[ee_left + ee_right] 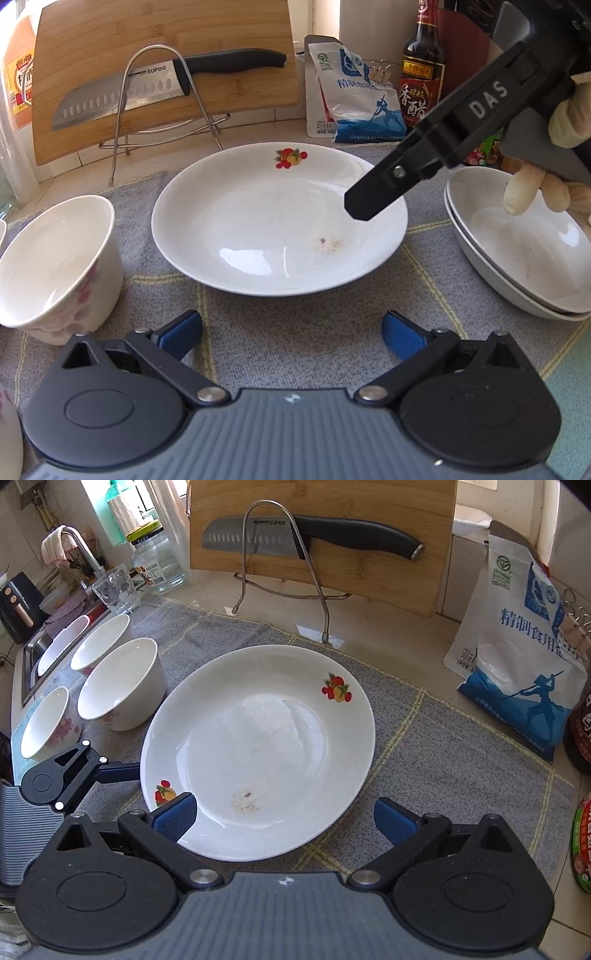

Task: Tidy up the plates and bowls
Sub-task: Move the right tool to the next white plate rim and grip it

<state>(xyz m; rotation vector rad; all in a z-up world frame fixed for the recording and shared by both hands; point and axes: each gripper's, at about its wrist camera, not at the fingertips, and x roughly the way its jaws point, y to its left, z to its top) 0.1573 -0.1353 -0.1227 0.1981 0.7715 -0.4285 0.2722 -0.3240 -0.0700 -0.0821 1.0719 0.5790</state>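
A white plate with fruit prints (273,221) (258,746) lies on the grey cloth (295,339) (443,757), with a small brown stain inside. My left gripper (291,334) is open and empty just short of its near rim. My right gripper (284,818) is open and empty over the plate's near edge; its black body (424,155) hangs over the plate's right side. Two stacked white dishes (524,243) sit at the right. A floral bowl (55,262) stands at the left. Several bowls (118,683) stand left of the plate.
A bamboo cutting board (166,74) with a knife (147,88) on a wire rack (280,554) stands behind. A salt bag (354,103) (517,657) and a vinegar bottle (423,74) are at the back right. A glass (114,589), jar (155,561) and sink (37,646) lie left.
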